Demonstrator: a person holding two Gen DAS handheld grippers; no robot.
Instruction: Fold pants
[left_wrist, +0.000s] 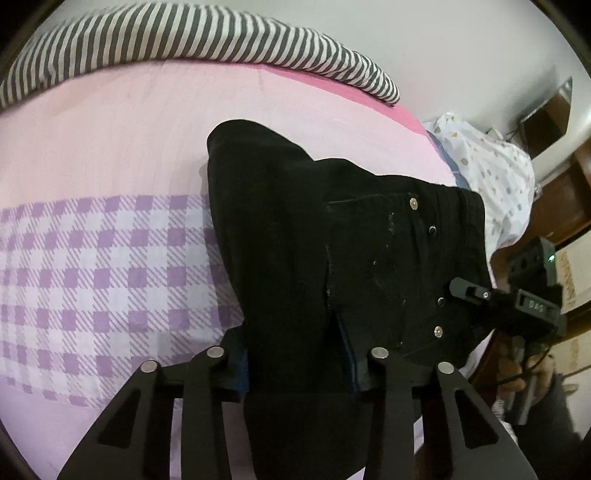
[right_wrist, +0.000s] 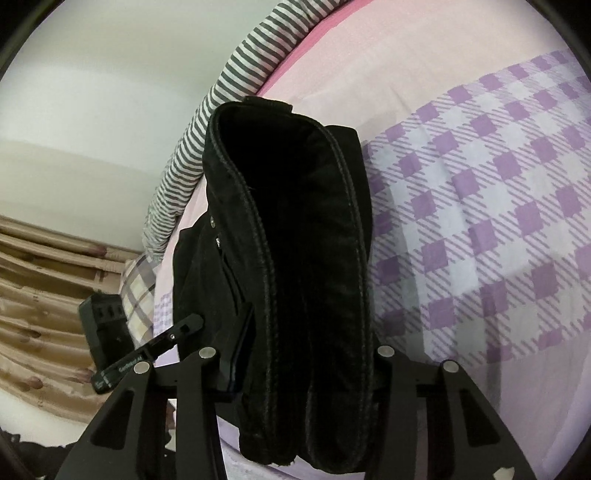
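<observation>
While my left gripper (left_wrist: 299, 373) and right gripper (right_wrist: 299, 373) each have their jaws clamped on a thick bunch of the black pants (left_wrist: 332, 236), the cloth hangs folded between them above the bed (left_wrist: 110, 155). Beneath the pants lies the bed's purple checked sheet (right_wrist: 480, 221); beyond them, a striped blanket (left_wrist: 221, 40) lines the bed's far edge.
</observation>
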